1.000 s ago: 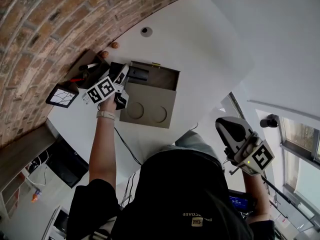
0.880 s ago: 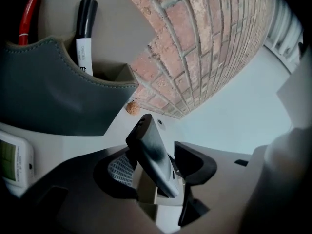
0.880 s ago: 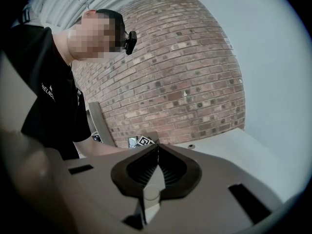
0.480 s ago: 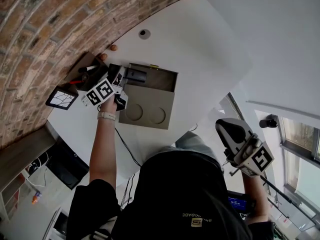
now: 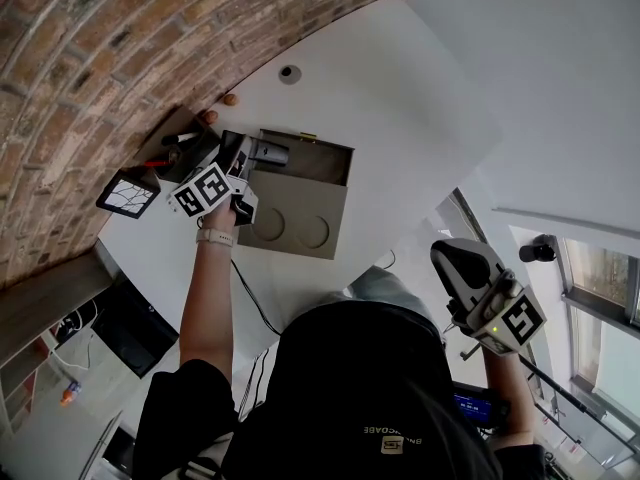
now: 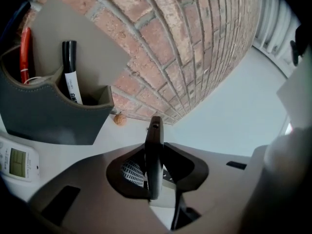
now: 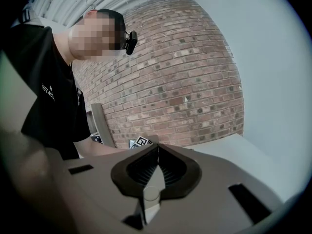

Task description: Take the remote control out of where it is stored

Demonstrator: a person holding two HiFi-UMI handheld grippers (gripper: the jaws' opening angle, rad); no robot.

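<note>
— Since the left gripper's [image 6: 155, 173] fingers have just been closing, what do they hold?
— Remote control [image 6: 154, 138], pinched edge-on just above the box [image 5: 330, 148], likely so that it lifts out clean. Right gripper [image 7: 157, 160]: fingers together, empty, well away from the box.

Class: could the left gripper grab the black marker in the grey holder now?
Probably not: the left gripper has just been closing on the remote control, so it is full, though the black marker stands unobstructed in the grey holder.
</note>
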